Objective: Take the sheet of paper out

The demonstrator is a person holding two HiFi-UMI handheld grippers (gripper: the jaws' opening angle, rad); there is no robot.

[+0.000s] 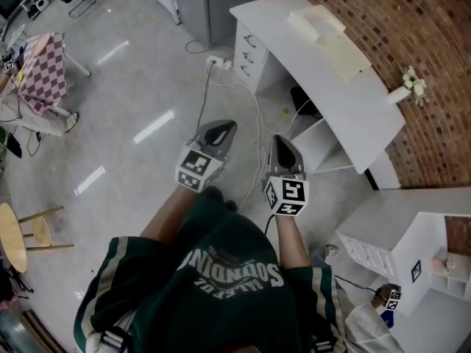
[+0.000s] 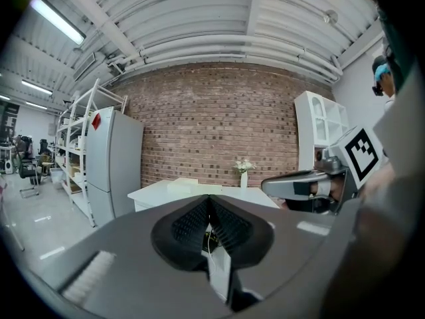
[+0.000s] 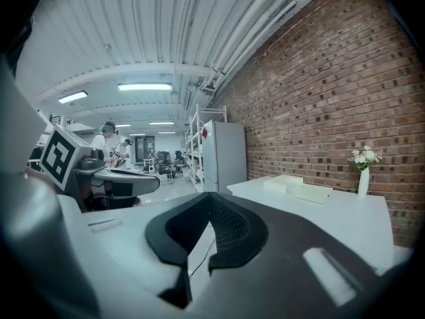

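Note:
No loose sheet of paper can be made out. A white desk (image 1: 346, 101) stands against the brick wall, with a flat cream stack (image 1: 327, 35) on top, also seen as the stack (image 3: 297, 188) in the right gripper view and the stack (image 2: 194, 184) in the left gripper view. My left gripper (image 1: 224, 127) and right gripper (image 1: 280, 140) hang side by side over the floor, pointing toward the desk and well short of it. The left gripper (image 2: 208, 199) has its jaws together with nothing between them. So does the right gripper (image 3: 211, 195).
A white vase of flowers (image 1: 409, 85) stands at the desk's far end. Drawers (image 1: 249, 51) sit under the desk, and a power strip (image 1: 218, 62) and cables (image 1: 257, 116) lie on the floor before it. There is a white cabinet (image 1: 401, 245) lower right, a wooden stool (image 1: 15, 235) left and a grey fridge (image 2: 113, 161).

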